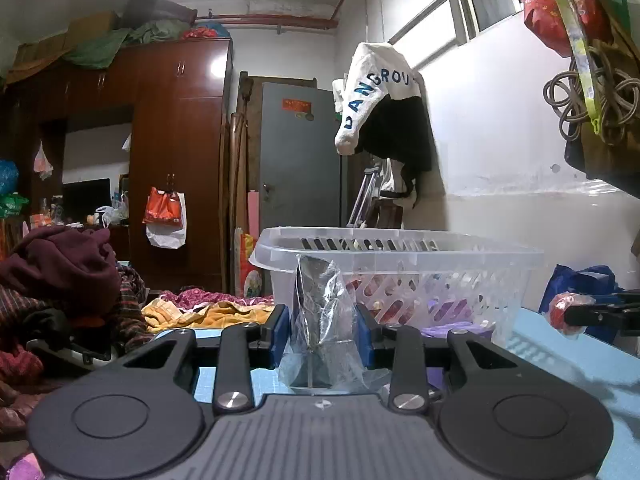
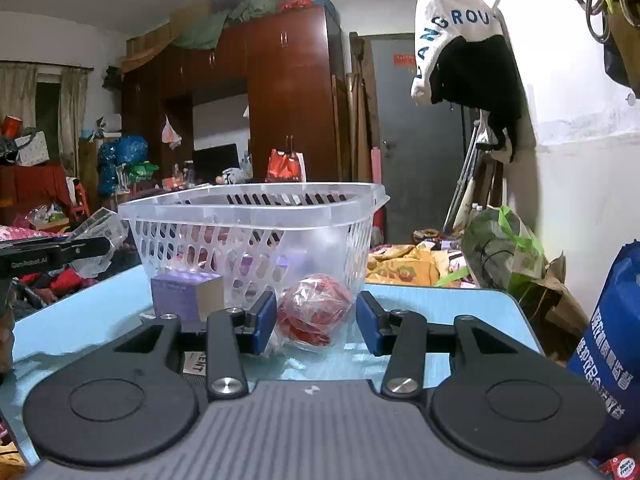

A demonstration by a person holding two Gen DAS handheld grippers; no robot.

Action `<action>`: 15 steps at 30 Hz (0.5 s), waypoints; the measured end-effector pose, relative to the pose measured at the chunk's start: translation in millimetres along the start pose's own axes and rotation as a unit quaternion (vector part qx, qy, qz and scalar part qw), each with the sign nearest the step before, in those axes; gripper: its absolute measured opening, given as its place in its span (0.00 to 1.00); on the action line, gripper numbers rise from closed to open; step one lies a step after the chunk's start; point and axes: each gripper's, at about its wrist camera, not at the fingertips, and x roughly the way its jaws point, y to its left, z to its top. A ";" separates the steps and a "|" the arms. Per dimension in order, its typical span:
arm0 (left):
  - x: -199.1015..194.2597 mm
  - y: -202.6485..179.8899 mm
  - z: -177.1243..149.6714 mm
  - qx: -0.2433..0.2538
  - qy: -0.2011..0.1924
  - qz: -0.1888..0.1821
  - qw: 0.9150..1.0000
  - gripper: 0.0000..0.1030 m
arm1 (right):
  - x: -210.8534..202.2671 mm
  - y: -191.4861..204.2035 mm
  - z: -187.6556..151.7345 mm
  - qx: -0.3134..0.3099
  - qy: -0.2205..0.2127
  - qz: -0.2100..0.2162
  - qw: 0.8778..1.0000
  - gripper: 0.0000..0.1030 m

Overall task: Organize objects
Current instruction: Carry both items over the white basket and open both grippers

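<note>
A clear plastic basket (image 1: 400, 268) stands on the light blue table (image 1: 560, 352); it also shows in the right wrist view (image 2: 256, 216). My left gripper (image 1: 324, 332) is shut on a clear plastic bag with a dark item (image 1: 320, 320), held upright just in front of the basket. My right gripper (image 2: 316, 324) is open around a red ball-like object wrapped in clear plastic (image 2: 312, 312) that rests on the table in front of the basket. A purple box (image 2: 186, 296) stands left of it against the basket. The left gripper's bag shows at the left of the right view (image 2: 96, 240).
A blue bag (image 2: 612, 340) stands at the table's right edge. A green bag and paper bag (image 2: 504, 252) lie beyond the table by the white wall. Clothes pile on a bed (image 1: 60, 280) to the left. Bags and cords hang above right (image 1: 592, 92).
</note>
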 end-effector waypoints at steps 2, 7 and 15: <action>-0.5 -0.2 -0.8 0.002 -0.003 -0.001 1.000 0.38 | -0.7 -0.4 -0.4 0.002 -0.004 -0.001 1.000 0.46; -2.5 5.1 1.3 -0.021 -0.008 -0.030 0.999 0.38 | -13.6 -0.1 -0.5 0.002 -0.046 -0.002 0.999 0.46; -18.8 -9.9 59.8 -0.026 -0.079 -0.068 0.994 0.38 | -29.9 20.4 60.0 -0.020 -0.120 0.040 0.992 0.46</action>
